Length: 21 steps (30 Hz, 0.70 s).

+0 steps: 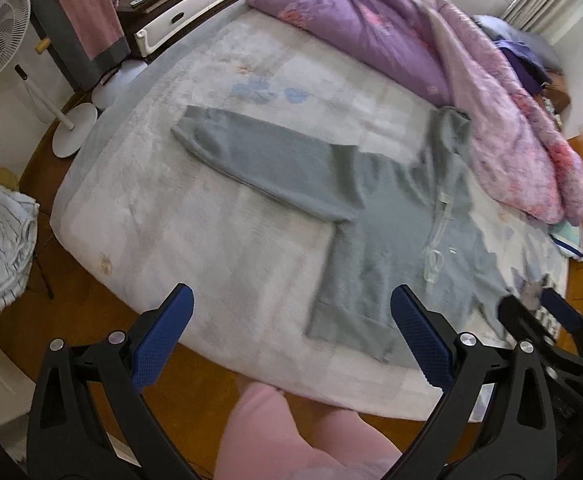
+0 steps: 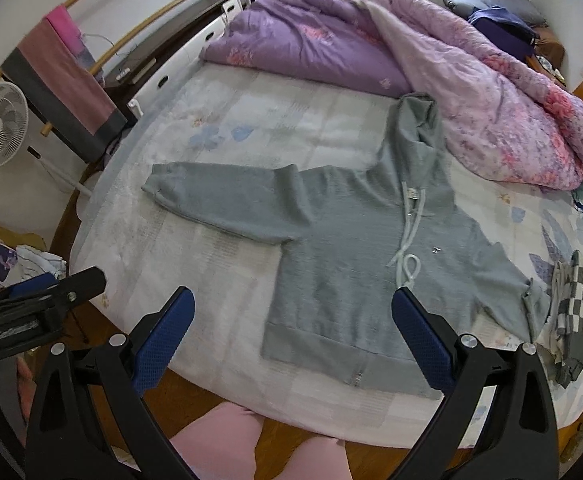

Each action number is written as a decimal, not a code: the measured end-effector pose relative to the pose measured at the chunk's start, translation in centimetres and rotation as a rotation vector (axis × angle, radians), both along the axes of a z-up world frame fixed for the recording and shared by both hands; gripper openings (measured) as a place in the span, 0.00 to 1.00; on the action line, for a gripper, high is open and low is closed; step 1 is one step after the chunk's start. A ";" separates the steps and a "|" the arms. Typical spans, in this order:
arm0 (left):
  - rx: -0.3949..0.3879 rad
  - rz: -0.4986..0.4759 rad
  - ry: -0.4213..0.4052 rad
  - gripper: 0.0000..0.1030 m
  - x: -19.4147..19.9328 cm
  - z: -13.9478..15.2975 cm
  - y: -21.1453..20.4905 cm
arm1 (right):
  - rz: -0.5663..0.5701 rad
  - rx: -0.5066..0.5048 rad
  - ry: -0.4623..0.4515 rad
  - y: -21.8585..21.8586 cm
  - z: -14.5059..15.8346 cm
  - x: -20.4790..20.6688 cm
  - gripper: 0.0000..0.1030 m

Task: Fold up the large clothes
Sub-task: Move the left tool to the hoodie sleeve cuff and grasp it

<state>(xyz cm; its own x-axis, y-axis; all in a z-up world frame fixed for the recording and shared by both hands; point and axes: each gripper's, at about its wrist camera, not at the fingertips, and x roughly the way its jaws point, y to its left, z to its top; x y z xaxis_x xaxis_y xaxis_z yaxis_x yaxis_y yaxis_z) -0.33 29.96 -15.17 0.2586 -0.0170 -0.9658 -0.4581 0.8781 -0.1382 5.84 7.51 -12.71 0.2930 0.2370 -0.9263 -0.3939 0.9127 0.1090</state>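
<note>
Grey hoodie [image 2: 343,280] flat on bed [image 2: 219,280]

Bed [image 2: 251,128] carries grey hoodie [image 2: 343,264] spread flat, purple quilt [image 2: 431,80] bunched along far side, checkered cloth [image 2: 575,312] at right edge.

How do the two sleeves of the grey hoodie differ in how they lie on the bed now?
The left sleeve lies flat and fully stretched out, its cuff alone on the sheet. The right sleeve slopes toward the bed's near edge, and its cuff is crumpled beside the checkered cloth. Both are the same grey fabric, and neither is folded over the body yet.
</note>
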 end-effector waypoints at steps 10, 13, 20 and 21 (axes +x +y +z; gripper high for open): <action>-0.148 0.074 -0.039 0.96 8.0 -10.5 13.9 | -0.061 -0.049 0.077 9.1 -7.1 6.6 0.92; -0.135 0.145 -0.073 0.96 10.3 -13.6 18.1 | -0.083 -0.072 0.093 10.7 -9.4 8.4 0.92; -0.141 0.294 -0.006 0.88 14.1 -23.2 25.9 | -0.138 -0.093 0.144 11.6 -15.1 11.6 0.92; -0.133 0.291 0.006 0.80 14.8 -25.0 26.7 | -0.148 -0.095 0.153 11.6 -15.8 11.9 0.92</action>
<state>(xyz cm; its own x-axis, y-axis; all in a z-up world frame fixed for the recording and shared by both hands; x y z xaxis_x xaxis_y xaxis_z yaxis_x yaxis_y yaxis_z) 14.42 56.64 -40.17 0.2658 -0.0692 -0.9616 -0.6888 0.6843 -0.2396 17.73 19.10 -28.46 0.1723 0.1112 -0.9788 -0.2404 0.9683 0.0677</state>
